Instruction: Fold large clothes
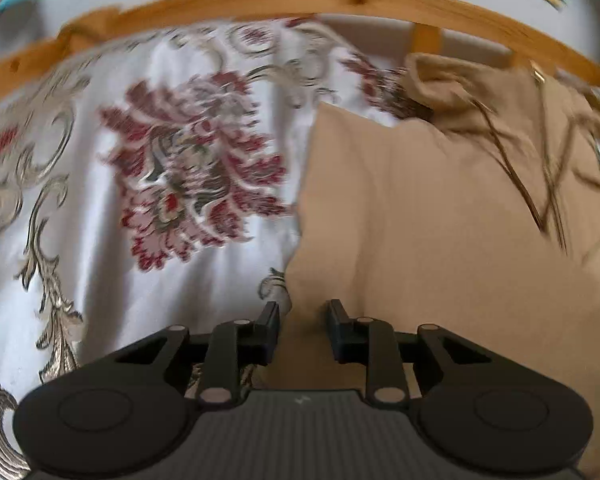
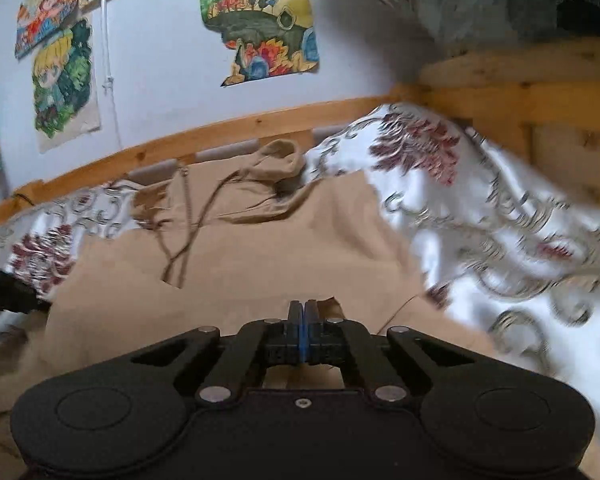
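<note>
A tan hooded sweatshirt of soft fleece (image 2: 260, 256) lies spread on a white bedcover printed with dark red flowers and grey scrolls (image 1: 148, 168), its hood (image 2: 274, 160) pointing toward twelve o'clock, up against the pale pine bed rail (image 2: 204, 136). The drawstrings (image 2: 188, 236) trail down over the chest. The left gripper (image 1: 302, 320) sits at the sweatshirt's left edge, its black fingers apart with the cloth edge rising between them — whether the pads pinch it I cannot tell. The right gripper (image 2: 303, 320) shows its fingers pressed fully together at the near hem; whether fabric is caught there is unclear. Coloured drawings (image 2: 260, 20) hang on the white wall behind.
</note>
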